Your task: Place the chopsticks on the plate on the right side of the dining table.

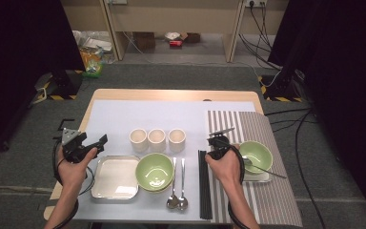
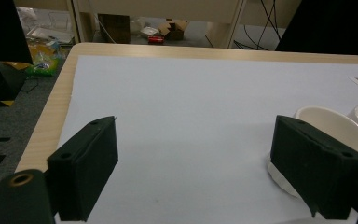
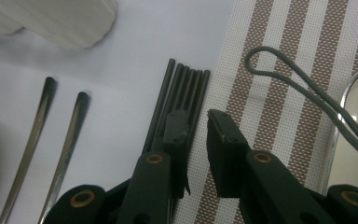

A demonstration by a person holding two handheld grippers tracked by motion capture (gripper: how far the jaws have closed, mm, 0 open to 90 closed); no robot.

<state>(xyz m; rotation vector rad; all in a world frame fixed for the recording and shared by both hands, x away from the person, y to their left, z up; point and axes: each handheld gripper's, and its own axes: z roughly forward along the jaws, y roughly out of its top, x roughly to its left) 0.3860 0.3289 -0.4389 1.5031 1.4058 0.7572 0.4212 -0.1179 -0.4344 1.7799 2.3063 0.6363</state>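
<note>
My left gripper (image 1: 95, 140) hovers open over the white mat's left edge, beyond a steel tray (image 1: 115, 177). In the left gripper view its jaws (image 2: 194, 121) stand wide apart over bare mat, with a cream cup (image 2: 331, 128) behind the right jaw. My right gripper (image 1: 218, 141) is above the far ends of several black chopsticks (image 1: 204, 183). In the right gripper view its jaws (image 3: 196, 116) are narrowly apart and hold nothing. One jaw is over the chopsticks (image 3: 186, 81), the other over the striped placemat (image 3: 279, 84).
Three cream cups (image 1: 157, 138) stand in a row mid-table. A green bowl (image 1: 154, 171) sits beside the steel tray, with two spoons (image 1: 177, 181) to its right. Another green bowl (image 1: 256, 153) rests on a small tray (image 1: 262, 177) on the placemat (image 1: 271, 191).
</note>
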